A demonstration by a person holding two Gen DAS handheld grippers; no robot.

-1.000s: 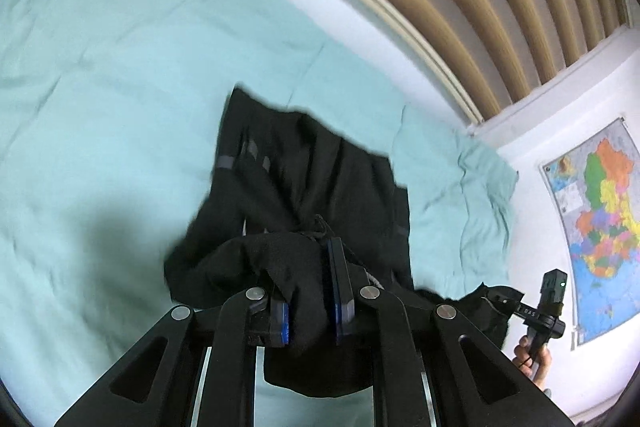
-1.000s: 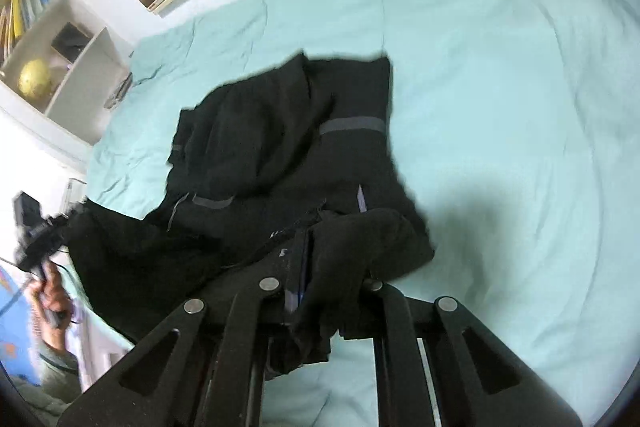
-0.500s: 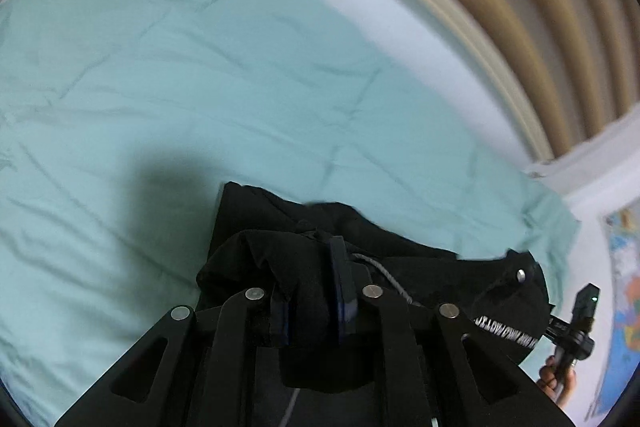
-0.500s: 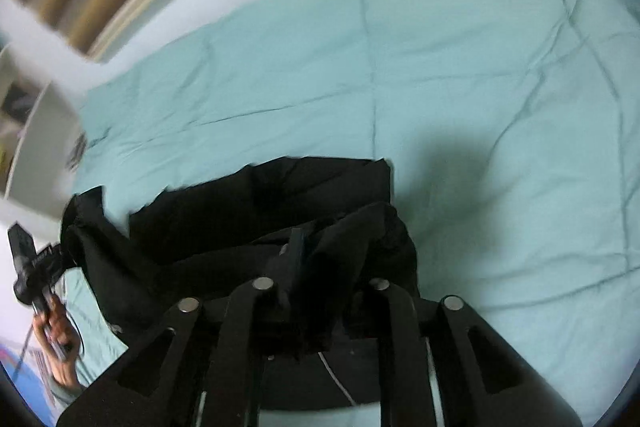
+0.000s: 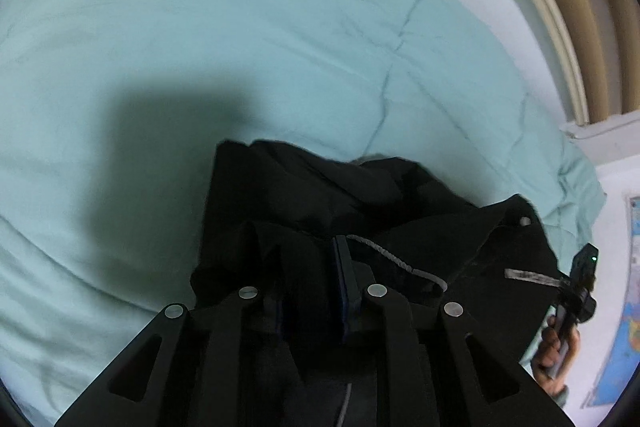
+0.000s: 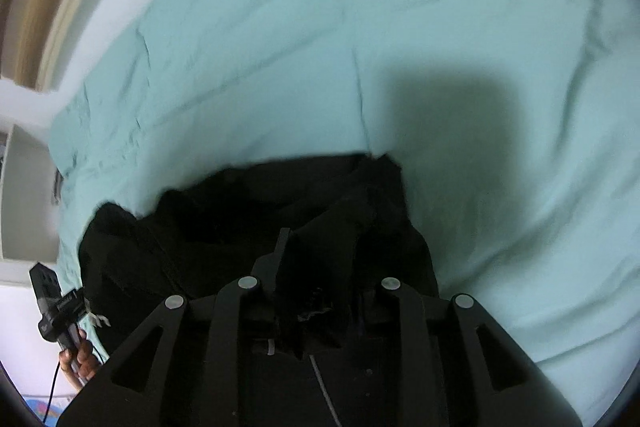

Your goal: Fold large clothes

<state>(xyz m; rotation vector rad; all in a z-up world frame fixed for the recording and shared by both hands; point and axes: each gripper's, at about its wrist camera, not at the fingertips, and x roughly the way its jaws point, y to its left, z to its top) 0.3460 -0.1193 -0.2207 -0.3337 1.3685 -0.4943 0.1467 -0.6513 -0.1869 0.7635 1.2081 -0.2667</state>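
Observation:
A large black garment with a grey drawstring hangs bunched between both grippers above a teal bed cover. My left gripper is shut on a fold of the black cloth. My right gripper is shut on another bunch of the same garment. The right gripper also shows at the far right of the left wrist view, gripping the garment's edge. The left gripper shows at the lower left of the right wrist view. The garment's lower part is hidden below both views.
The teal bed cover fills both views, with the garment's shadow on it. A wooden headboard and a white wall stand beyond the bed. A wall map and a white shelf are at the sides.
Both grippers have lifted the garment off the bed and pulled it toward the cameras. It lay spread on the cover before; now it hangs gathered close under the fingers.

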